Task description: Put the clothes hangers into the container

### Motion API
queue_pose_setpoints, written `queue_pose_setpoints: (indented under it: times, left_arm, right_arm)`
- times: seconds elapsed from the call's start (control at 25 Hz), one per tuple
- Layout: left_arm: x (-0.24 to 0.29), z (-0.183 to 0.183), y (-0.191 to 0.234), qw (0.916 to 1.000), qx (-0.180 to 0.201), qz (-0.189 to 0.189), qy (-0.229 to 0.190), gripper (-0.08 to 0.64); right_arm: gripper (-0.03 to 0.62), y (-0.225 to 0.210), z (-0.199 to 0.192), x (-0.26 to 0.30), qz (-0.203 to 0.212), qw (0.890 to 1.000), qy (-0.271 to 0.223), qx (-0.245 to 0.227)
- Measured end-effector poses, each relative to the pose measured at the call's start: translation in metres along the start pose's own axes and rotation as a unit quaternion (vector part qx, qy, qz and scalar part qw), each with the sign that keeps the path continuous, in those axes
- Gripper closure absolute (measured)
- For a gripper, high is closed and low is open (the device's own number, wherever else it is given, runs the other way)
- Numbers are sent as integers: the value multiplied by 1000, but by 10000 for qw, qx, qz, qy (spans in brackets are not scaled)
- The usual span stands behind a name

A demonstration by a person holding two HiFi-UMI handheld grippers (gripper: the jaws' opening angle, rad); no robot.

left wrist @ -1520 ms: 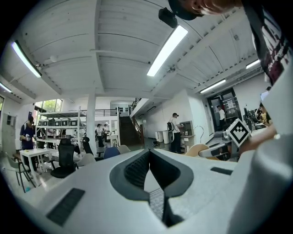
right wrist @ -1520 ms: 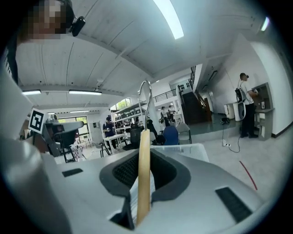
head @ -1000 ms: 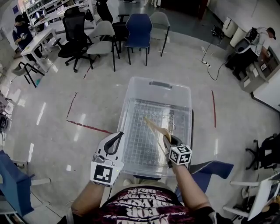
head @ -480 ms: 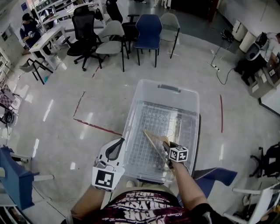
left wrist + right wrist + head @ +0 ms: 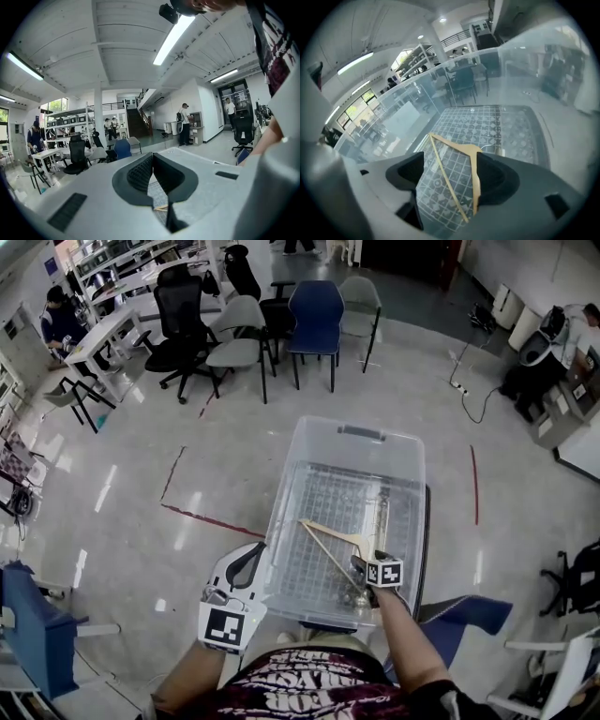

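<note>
Hanger (image 5: pixel 330 530) of pale wood lies inside a clear plastic bin (image 5: pixel 410 465), on its grid-patterned bottom, toward the near right corner. The right tongs (image 5: pixel 361 570) reach down into the bin by its near wall, spread wide and pinching nothing. In the right gripper view the hanger (image 5: pixel 476 180) shows between the parted tongs (image 5: pixel 452 161), with one arm running close along the right jaw (whether it touches the jaw cannot be told). The left tongs (image 5: pixel 246 562) hang outside the bin, just beside its near left corner. The left gripper view shows those tongs (image 5: pixel 152 161) pressed together at the tips, with nothing between them. Chairs (image 5: pixel 317 320) stand on the shiny floor beyond the bin.
</note>
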State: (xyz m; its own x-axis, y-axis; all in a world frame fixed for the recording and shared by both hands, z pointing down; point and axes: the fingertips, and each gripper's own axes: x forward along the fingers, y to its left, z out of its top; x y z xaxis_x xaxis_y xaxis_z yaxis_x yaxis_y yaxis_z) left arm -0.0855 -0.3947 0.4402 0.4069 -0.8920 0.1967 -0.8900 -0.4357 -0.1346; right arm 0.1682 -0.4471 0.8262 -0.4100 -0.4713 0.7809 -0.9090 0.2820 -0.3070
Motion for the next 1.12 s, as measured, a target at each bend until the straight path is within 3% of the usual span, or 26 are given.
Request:
queue_pose_setpoints:
  times: [0.16,0.32,0.4,0.44,0.6,0.72,0.92,1.12]
  left_arm:
    - [-13,2,-6,10000,-3,-86,-24,552]
    - [-20,6,-10,9994,-168,-192,-248,552]
    - [-26,6,-11,9987,-348,-266,-273,552]
    - [-28,7,-11,9981,-418,-312,-315,552]
    - [-37,16,-10,9958,-566,-473,-535,552]
    - [-47,18,-9,9953,-580,-494,-596,552]
    - [-66,17,-10,9979,-27,-371,-529,552]
    - [-86,12,-13,9973,-63,-432,-585,552]
  right_arm:
    - [251,24,19,-57,30,9970,-593,-504]
    - [407,45,48,-130,-61,9836,-1622,-790]
    - [563,59,62,-165,-94,9741,-2055,-938]
    - [588,68,67,-179,-89,9693,-2226,-1036]
    - [589,103,81,-222,-109,9515,-2665,-1531]
    - [589,121,84,-249,-122,9437,-2931,-1530]
    - [589,152,87,-291,9,9317,-3269,-1583]
    - [589,180,87,-326,5,9188,-3508,-1812]
